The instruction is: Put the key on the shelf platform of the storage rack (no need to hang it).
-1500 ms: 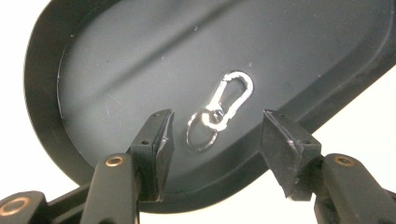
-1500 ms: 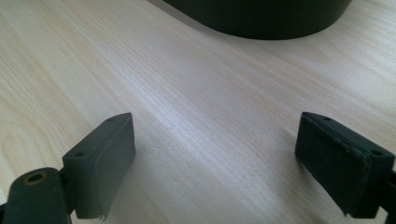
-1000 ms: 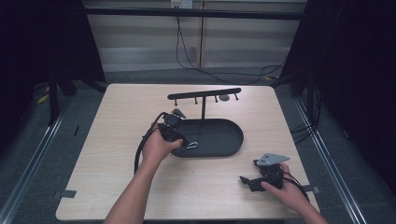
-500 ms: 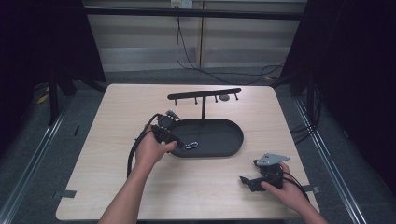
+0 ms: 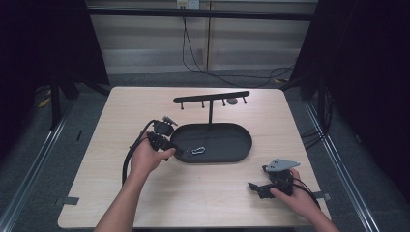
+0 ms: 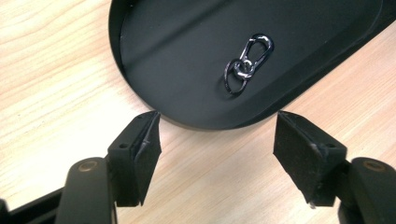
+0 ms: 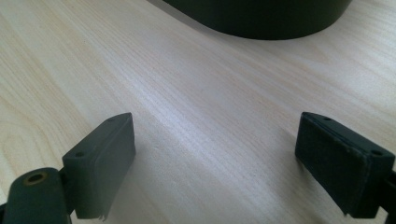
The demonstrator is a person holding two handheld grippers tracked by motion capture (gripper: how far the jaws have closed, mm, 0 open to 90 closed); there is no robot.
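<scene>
A small metal key clip with rings lies inside a black oval tray at the table's middle. My left gripper hovers at the tray's left end, open, with its jaws wide apart just outside the rim and nothing between them. My right gripper rests low over bare wood near the front right of the table, open and empty. The tray's rim shows ahead of it.
A black rack with a crossbar of hooks rises from the tray's far side on a thin post. A black cable loops from the left gripper. The light wooden table is bordered by dark floor and metal rails.
My left hand has shifted slightly toward the front of the table, bringing its gripper to the tray's near-left rim. The right gripper has stayed where it was.
</scene>
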